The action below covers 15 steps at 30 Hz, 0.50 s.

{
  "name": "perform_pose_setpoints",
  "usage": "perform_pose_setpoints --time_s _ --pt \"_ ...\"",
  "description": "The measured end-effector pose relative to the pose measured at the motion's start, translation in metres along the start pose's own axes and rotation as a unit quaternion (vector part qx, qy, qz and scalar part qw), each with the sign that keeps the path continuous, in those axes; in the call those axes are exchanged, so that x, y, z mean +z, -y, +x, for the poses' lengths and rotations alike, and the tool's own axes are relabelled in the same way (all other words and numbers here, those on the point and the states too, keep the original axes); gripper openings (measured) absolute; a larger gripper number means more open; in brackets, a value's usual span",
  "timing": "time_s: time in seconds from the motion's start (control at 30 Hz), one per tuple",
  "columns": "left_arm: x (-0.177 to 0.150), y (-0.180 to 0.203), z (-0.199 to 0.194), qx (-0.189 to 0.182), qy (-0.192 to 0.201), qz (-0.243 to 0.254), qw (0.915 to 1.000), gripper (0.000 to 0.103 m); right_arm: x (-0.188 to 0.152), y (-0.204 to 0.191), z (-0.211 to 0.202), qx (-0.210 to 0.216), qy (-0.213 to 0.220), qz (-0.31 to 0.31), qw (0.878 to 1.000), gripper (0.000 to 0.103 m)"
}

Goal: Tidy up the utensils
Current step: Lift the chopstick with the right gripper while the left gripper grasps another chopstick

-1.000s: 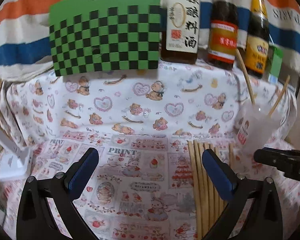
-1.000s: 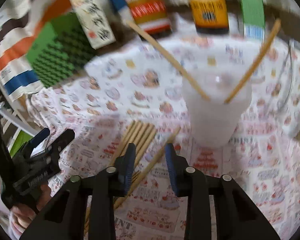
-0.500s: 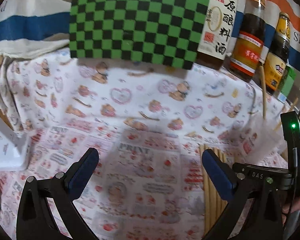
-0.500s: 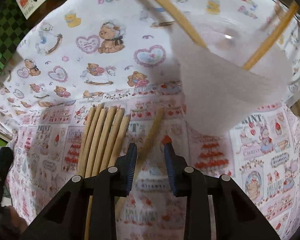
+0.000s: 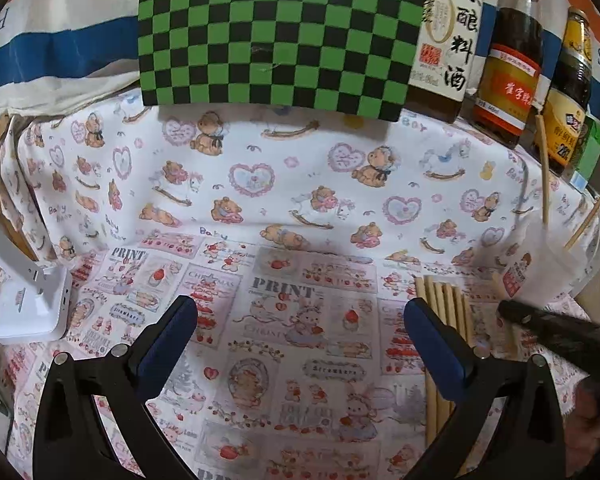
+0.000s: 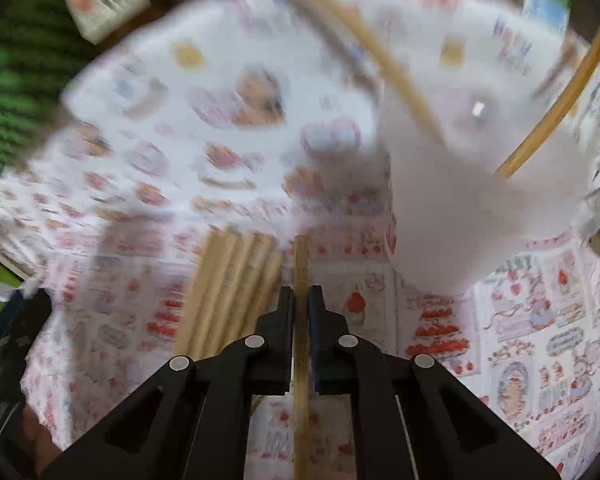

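Between the right gripper's [image 6: 300, 300] pads, which stood apart half a second ago, a single chopstick [image 6: 300, 272] is now pinched, jaws closed tight on its shaft. Just left of it the remaining chopsticks [image 6: 228, 280] lie bundled on the tablecloth [image 6: 540, 320]. Beyond, the white cup [image 6: 460, 208] holds two sticks already; blur suggests, perhaps, a lift beginning. The left gripper [image 5: 300, 332] hangs wide open, empty.

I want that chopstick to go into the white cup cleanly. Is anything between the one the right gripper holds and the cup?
Nothing visible stands between them. The right gripper is shut on one chopstick, and only bare printed cloth lies between it and the white cup. Two chopsticks already lean inside it, partly occupying the mouth.
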<state>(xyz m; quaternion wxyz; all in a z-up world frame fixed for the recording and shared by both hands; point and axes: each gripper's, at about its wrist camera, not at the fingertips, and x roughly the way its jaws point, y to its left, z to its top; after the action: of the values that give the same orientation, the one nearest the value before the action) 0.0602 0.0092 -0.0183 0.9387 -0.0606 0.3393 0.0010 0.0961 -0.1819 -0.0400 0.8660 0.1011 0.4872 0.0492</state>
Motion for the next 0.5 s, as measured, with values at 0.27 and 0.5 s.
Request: perform_pose_setpoints --time_s 0.27,0.5 --pt "-0.003 0.001 -0.023 0.089 0.088 -0.023 0.9919 0.102 -0.012 0.006 -0.124 0.041 0.24 -0.025 0.97 0.008" --pt "0.004 0.004 -0.012 -0.027 0.018 -0.012 0.9994 0.082 -0.046 0.03 -0.196 0.035 0.393 -0.043 0.918 0.008"
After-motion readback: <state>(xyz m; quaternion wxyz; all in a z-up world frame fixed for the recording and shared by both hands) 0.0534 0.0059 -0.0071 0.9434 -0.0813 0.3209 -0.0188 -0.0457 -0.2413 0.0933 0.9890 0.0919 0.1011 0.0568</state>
